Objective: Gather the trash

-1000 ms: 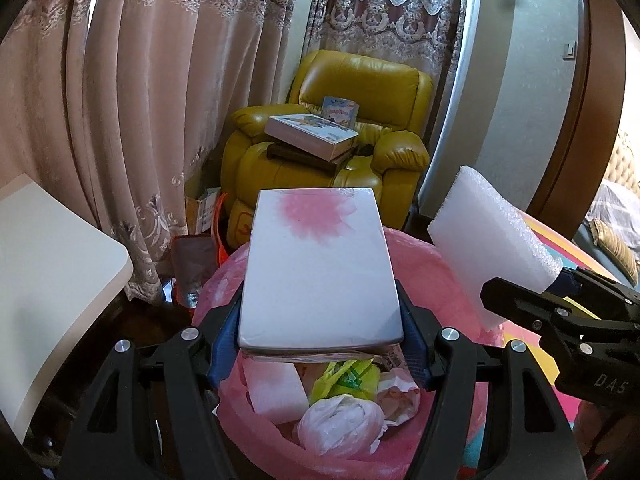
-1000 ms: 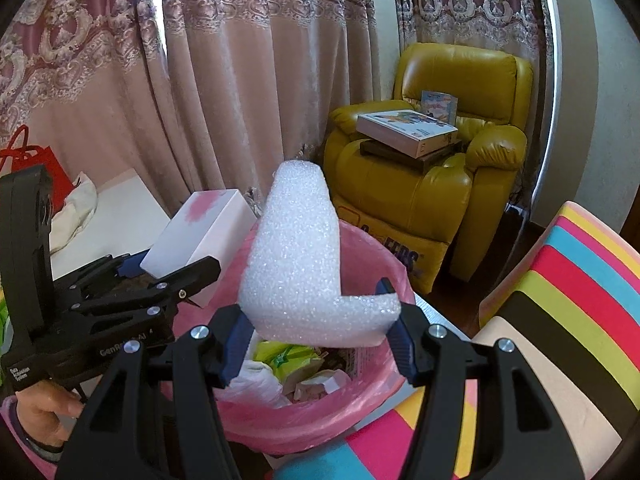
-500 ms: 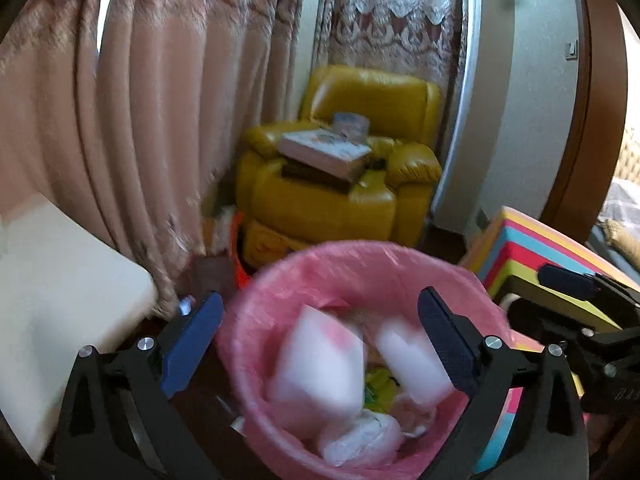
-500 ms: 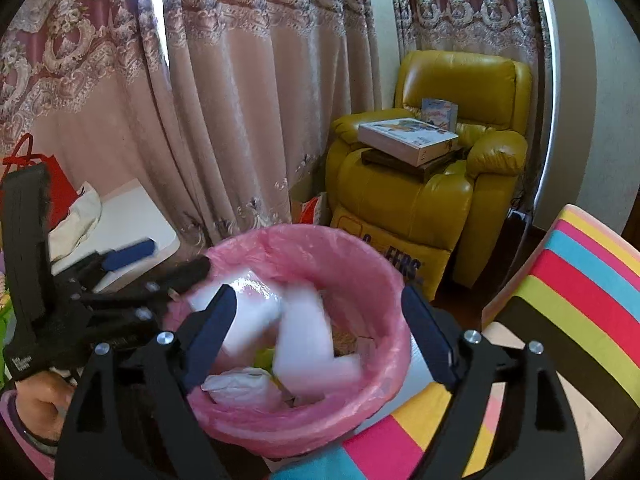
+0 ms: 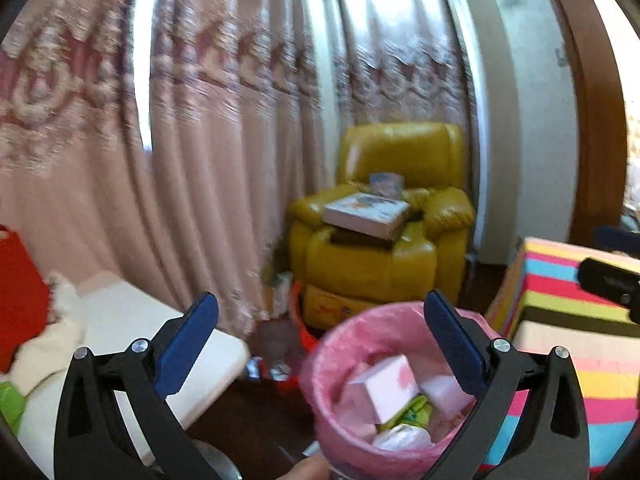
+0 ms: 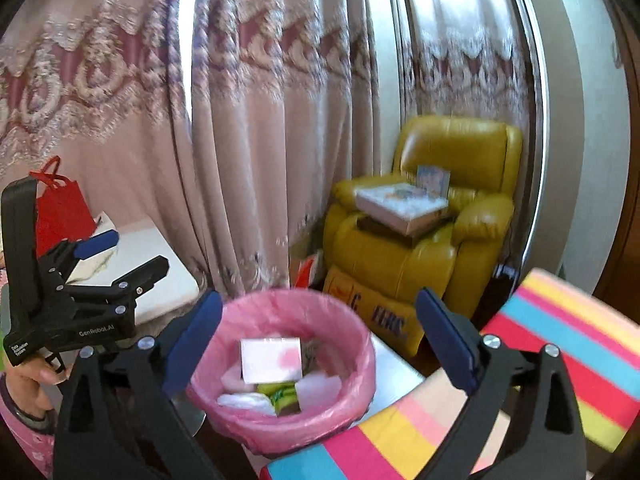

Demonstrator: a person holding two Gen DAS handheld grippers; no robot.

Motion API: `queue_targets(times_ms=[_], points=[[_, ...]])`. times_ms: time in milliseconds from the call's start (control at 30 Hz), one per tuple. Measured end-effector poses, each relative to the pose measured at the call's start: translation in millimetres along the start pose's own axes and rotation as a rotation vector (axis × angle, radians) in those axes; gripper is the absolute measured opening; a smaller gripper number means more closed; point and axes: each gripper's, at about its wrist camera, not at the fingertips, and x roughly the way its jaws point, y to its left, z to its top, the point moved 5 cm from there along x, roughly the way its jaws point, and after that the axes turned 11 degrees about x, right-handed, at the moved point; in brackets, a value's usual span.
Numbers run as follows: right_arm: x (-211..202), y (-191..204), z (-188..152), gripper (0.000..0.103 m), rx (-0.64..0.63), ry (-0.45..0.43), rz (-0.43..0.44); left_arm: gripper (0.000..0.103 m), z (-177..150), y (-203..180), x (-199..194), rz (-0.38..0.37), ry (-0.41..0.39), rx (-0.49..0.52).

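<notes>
A bin lined with a pink bag (image 5: 332, 360) (image 6: 360, 344) stands below both grippers. Inside it lie a white box with a pink stain (image 5: 390, 386) (image 6: 270, 360), a white foam piece (image 5: 444, 396) (image 6: 316, 388) and other wrappers. My left gripper (image 5: 320, 312) hovers above and left of the bin, its jaws opening wide with nothing between them. My right gripper (image 6: 318, 306) hangs over the bin's far rim, its jaws also opening and holding nothing. In the right wrist view the left gripper (image 6: 136, 252) shows at the left, held by a hand (image 6: 28, 380).
A yellow armchair (image 5: 380, 272) with boxes on its seat stands behind the bin, against long pink curtains (image 5: 200, 160). A striped cushion (image 5: 560, 320) lies right of the bin. A white tabletop (image 5: 120, 328) and a red bag (image 6: 60, 208) are at the left.
The left gripper let go of the white box and the right let go of the foam; both pieces fell into the bin. Both grippers opened wide and rose away from it.
</notes>
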Motion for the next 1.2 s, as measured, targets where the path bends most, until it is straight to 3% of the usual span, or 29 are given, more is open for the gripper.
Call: queue_targets(times_ms=[67,200,767,1200], points=[[-15,2,5,0.099,-0.002,-0.029,0.008,0.097,3,5,-16,0.019,-0.024,-0.02],[-38,4,-2,0.099,-0.011,-0.047,0.002,0.097,-2,3,-33,-0.056,-0.017,-0.04],[-66,-17,-98,0.099,0.024,0.061,-0.05,0.097,-92,-39,-83,-0.189,0.065,-0.04],[-79,-2,-104,0.099,-0.029,0.036,-0.043,0.097,-101,-44,-93,-0.169,0.05,-0.016]])
